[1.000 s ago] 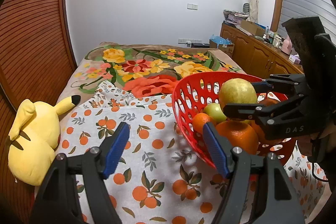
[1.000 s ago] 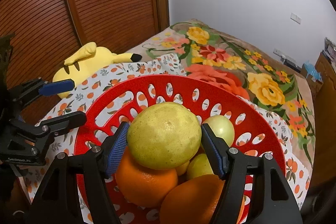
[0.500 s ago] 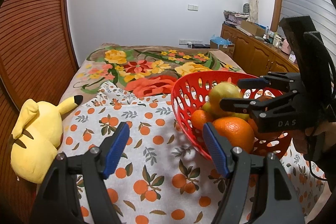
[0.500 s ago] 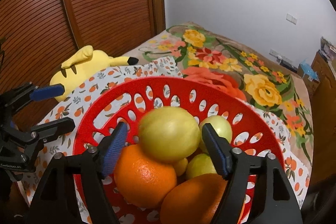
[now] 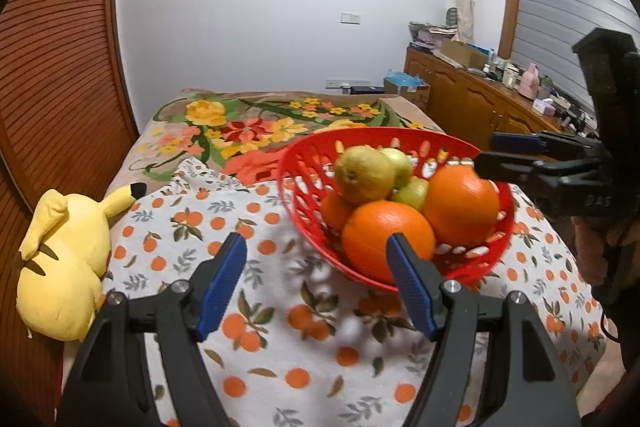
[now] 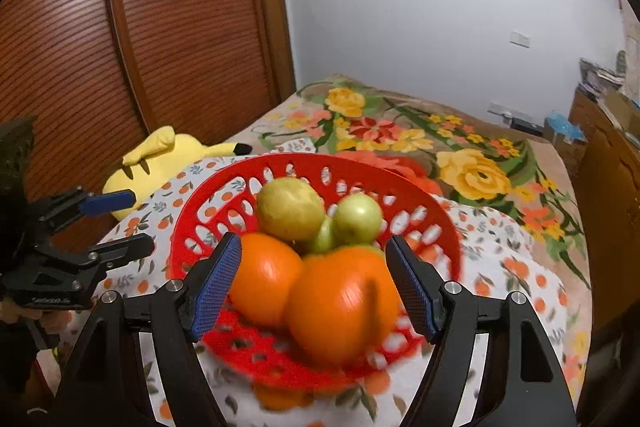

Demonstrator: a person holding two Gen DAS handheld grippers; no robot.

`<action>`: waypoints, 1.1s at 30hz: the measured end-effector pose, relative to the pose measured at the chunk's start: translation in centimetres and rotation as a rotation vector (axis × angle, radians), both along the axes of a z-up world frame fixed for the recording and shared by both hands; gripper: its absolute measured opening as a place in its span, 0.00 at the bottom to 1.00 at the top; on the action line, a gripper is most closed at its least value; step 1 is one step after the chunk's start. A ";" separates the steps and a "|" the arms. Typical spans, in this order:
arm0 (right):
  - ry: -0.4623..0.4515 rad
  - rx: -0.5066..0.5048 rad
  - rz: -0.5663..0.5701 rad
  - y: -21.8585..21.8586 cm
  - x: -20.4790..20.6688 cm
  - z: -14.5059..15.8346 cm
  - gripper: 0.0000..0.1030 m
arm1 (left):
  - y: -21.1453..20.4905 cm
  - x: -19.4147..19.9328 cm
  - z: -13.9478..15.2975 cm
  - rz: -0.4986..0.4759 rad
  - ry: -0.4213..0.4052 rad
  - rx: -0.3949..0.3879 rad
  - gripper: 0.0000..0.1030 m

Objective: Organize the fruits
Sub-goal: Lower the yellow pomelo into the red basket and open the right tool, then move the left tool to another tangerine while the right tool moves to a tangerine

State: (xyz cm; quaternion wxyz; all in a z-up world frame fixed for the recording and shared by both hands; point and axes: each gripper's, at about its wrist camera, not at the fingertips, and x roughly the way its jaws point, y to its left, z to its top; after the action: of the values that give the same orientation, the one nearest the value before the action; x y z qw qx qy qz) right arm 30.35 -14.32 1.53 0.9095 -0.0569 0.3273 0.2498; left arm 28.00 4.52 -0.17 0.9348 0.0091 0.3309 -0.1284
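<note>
A red perforated basket (image 5: 308, 155) (image 6: 192, 211) sits on an orange-print cloth (image 5: 280, 339) on the bed. It holds a yellow-green pear (image 5: 362, 173) (image 6: 289, 207), small green fruits (image 6: 357, 218), and large oranges (image 5: 386, 237) (image 5: 460, 205) (image 6: 344, 301). My left gripper (image 5: 316, 281) is open and empty, in front of the basket's near left side. My right gripper (image 6: 314, 283) is open and empty, pulled back above the basket's near rim; it also shows in the left wrist view (image 5: 516, 151).
A yellow plush toy (image 5: 64, 259) (image 6: 160, 159) lies at the cloth's left edge beside a wooden slatted door (image 6: 120, 27). A floral blanket (image 5: 256, 127) covers the bed behind the basket. A wooden cabinet (image 5: 472, 99) with clutter stands at the right.
My right gripper let go of the yellow-green pear, which now rests on the fruits in the basket, and drew back. My left gripper also moved back from the basket.
</note>
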 end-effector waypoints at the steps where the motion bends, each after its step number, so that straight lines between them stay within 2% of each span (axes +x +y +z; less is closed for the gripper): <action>1: -0.005 0.003 -0.008 -0.6 -0.6 0.1 0.74 | -0.2 -0.3 0.0 -0.005 -0.001 -0.001 0.70; 7: -0.025 0.015 -0.061 -3.4 -3.9 0.4 0.74 | -2.1 -2.0 -0.3 -0.044 0.000 -0.003 0.70; 13: -0.007 0.029 -0.110 -5.9 -6.0 -1.0 0.74 | -4.3 -3.1 -1.4 -0.093 0.025 -0.003 0.70; 21: 0.042 0.025 -0.156 -8.3 -6.5 -3.9 0.74 | -7.6 -3.3 -4.0 -0.159 0.091 0.003 0.70; 33: 0.074 0.004 -0.155 -8.8 -6.5 -6.5 0.66 | -10.8 -2.4 -7.2 -0.215 0.173 0.024 0.70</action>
State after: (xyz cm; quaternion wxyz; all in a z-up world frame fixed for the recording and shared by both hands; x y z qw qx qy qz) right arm 23.85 -23.14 -4.93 0.9135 -0.0205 0.3635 0.1813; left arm 25.60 -6.29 -7.36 0.8834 0.0448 0.4091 -0.2241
